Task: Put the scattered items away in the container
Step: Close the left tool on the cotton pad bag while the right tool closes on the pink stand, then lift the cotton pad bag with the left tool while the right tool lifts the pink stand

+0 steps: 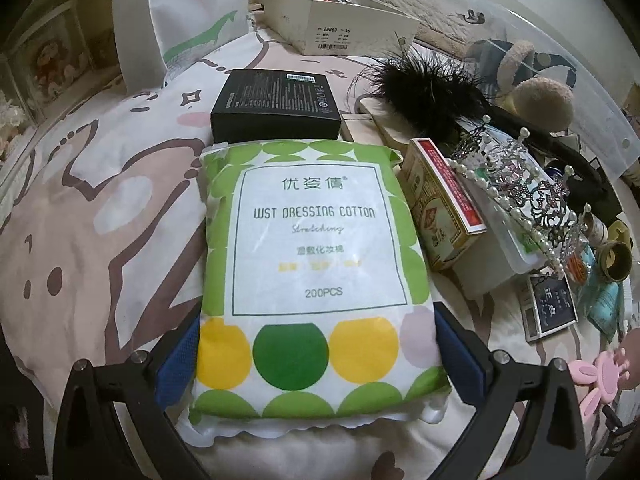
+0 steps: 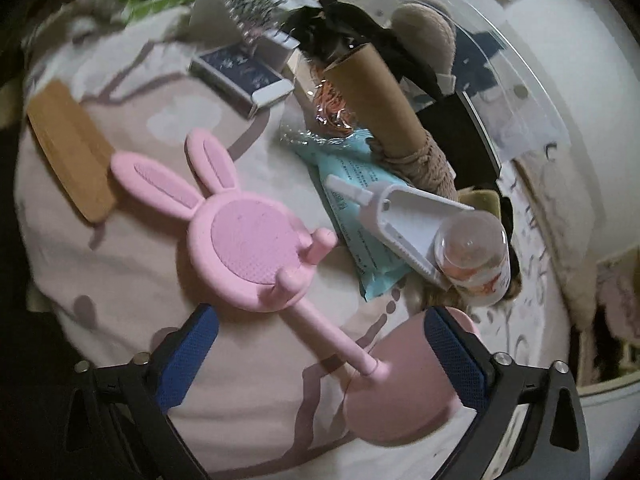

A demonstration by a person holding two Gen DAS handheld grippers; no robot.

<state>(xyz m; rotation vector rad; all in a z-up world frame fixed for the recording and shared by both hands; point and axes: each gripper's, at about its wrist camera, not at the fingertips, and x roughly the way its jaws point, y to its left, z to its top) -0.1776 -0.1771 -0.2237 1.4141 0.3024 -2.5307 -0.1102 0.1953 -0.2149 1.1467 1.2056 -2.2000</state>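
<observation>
left gripper clamps the cotton pack on the bedspread | right gripper gapes astride the pink bunny stand, ungripped | tip: centre on its stem, squeeze, lift toward clear bin

Green-dotted cotton pad pack flat on the bed, pink rabbit-shaped stand lying on its side, clear container beside the clutter
</observation>
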